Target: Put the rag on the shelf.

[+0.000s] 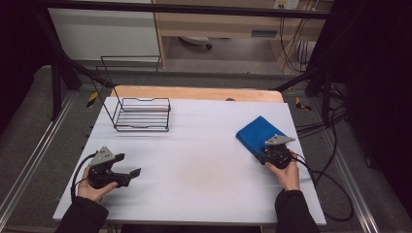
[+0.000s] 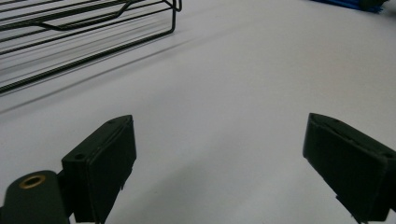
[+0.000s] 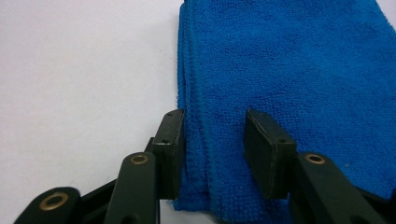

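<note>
My right gripper [image 1: 266, 154] sits at the near corner of the blue cloth [image 1: 256, 132], which lies folded flat on the right side of the white table [image 1: 194, 160], well apart from everything else. In the right gripper view the fingers [image 3: 172, 144] straddle the cloth's folded left edge [image 3: 189, 70]: one finger is right at the outer side of that edge, the other stands on top of the cloth [image 3: 289, 70], with a ridge of fabric between them (looks lightly bunched there). I can't say the pads are pressing hard on it, but both touch the fabric, so I read this as a grip on the cloth edge, jaws partway in. The cloth itself has not left the table. My left gripper [image 1: 127, 174] is low at the near left of the table, hand wrapped around its body, pointing toward the middle. In the left gripper view its fingers [image 2: 105, 163] are spread wide with bare table between them, released, nothing held. A black wire rack [image 1: 142, 115] stands at the far left of the table, its tall back frame upright; it shows at the upper left of the left gripper view too [image 2: 70, 42], well clear of that gripper.
</note>
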The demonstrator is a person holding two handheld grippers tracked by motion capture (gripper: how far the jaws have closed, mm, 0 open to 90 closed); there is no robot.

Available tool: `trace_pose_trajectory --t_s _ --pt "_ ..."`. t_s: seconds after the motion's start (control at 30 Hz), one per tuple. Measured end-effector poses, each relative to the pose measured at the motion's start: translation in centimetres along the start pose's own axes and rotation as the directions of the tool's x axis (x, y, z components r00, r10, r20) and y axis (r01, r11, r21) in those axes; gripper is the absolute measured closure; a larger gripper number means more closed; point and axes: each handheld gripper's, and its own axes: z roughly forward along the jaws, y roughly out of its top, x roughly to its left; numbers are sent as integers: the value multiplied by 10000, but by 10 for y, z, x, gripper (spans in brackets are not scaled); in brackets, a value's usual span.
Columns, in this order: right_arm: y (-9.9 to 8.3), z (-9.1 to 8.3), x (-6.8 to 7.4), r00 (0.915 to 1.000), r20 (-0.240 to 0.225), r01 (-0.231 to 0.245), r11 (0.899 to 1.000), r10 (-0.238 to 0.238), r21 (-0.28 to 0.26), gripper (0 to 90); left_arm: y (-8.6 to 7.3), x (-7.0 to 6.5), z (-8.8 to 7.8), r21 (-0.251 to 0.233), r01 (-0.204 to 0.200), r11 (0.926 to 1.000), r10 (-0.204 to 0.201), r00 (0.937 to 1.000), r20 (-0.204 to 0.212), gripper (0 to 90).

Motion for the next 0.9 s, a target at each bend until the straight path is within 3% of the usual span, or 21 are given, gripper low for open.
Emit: trace_pose_trajectory --t_s 0.43,0.57,0.67,0.9 --pt "4 1 0 9995 113 276 9992 -279 277 598 0 0 1 67 -17 10000 17 10000 21 99" --pt "3 -2 2 9988 100 482 9982 -486 368 506 0 0 1 45 -2 10000 1 10000 31 99" --pt "1 -3 4 9979 172 610 9975 -617 348 503 -1 0 1 67 10 10000 -10 10000 27 99" --pt "1 -3 -2 9977 420 520 9979 -536 383 630 0 -1 1 50 -11 10000 10 10000 42 100"
